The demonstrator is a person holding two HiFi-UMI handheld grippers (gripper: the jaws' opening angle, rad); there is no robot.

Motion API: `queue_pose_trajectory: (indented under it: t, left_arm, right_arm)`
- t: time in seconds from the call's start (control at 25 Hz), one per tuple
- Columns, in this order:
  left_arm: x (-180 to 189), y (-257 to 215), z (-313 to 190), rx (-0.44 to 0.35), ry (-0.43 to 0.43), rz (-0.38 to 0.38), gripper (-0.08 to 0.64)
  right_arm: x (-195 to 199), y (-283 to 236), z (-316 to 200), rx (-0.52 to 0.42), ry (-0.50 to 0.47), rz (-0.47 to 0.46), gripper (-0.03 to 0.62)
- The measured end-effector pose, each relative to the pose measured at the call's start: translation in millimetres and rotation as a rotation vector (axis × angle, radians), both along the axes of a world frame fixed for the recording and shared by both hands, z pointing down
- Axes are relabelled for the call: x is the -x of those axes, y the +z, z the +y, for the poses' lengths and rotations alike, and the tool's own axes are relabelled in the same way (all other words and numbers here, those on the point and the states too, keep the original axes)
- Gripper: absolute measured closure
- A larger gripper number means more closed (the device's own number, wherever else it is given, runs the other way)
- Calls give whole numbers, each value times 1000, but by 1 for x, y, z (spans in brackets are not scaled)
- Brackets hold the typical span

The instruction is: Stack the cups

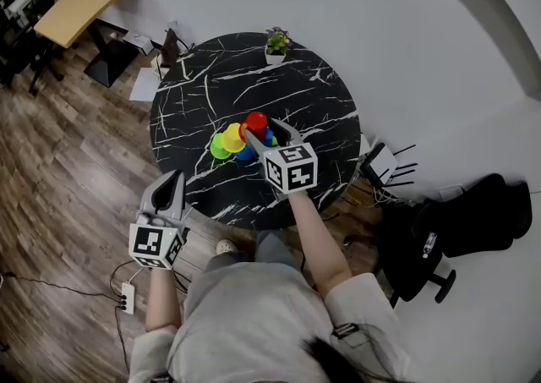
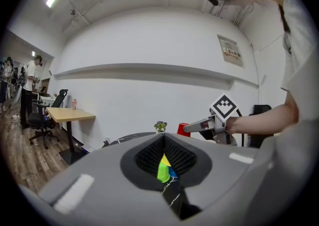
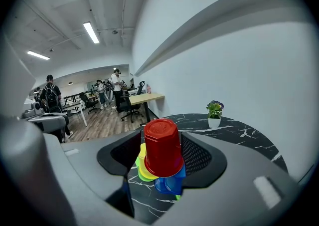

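Note:
A red cup (image 1: 256, 123) (image 3: 162, 147) hangs upside down between the jaws of my right gripper (image 1: 264, 129) (image 3: 162, 156), which is shut on it. It sits just above a cluster of cups on the black marble table (image 1: 220, 77): a yellow cup (image 1: 232, 138) (image 3: 143, 168), a green cup (image 1: 219, 150) and blue cups (image 1: 246, 154) (image 3: 169, 183). My left gripper (image 1: 172, 180) (image 2: 164, 159) is shut and empty, held off the table's near left edge. Through its narrow slit I see the green cup (image 2: 163, 171) and the yellow cup (image 2: 165, 160).
A small potted plant (image 1: 275, 43) (image 3: 215, 113) stands at the table's far edge. A black office chair (image 1: 456, 229) is to the right, a wooden desk (image 1: 84, 5) at far left, and a power strip (image 1: 128, 298) lies on the wooden floor.

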State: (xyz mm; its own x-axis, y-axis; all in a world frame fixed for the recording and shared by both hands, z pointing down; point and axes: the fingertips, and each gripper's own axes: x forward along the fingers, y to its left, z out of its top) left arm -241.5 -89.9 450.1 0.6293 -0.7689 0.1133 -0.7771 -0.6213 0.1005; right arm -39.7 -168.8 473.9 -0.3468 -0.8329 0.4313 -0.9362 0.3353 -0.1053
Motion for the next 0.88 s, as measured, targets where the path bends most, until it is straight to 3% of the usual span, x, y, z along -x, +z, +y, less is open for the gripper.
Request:
queue_pose_trajectory:
  t: [0.36, 0.56, 0.88]
  left_arm:
    - [1, -21, 8, -61, -16, -4, 502]
    - [-10, -51, 20, -121, -33, 12, 502]
    - [-38, -80, 70, -171, -52, 46, 502]
  right_arm:
    - [-9, -43, 44, -142, 40, -56, 367]
    - [-21, -78, 85, -266, 60, -56, 571]
    - [-46, -109, 156, -355, 48, -71, 589]
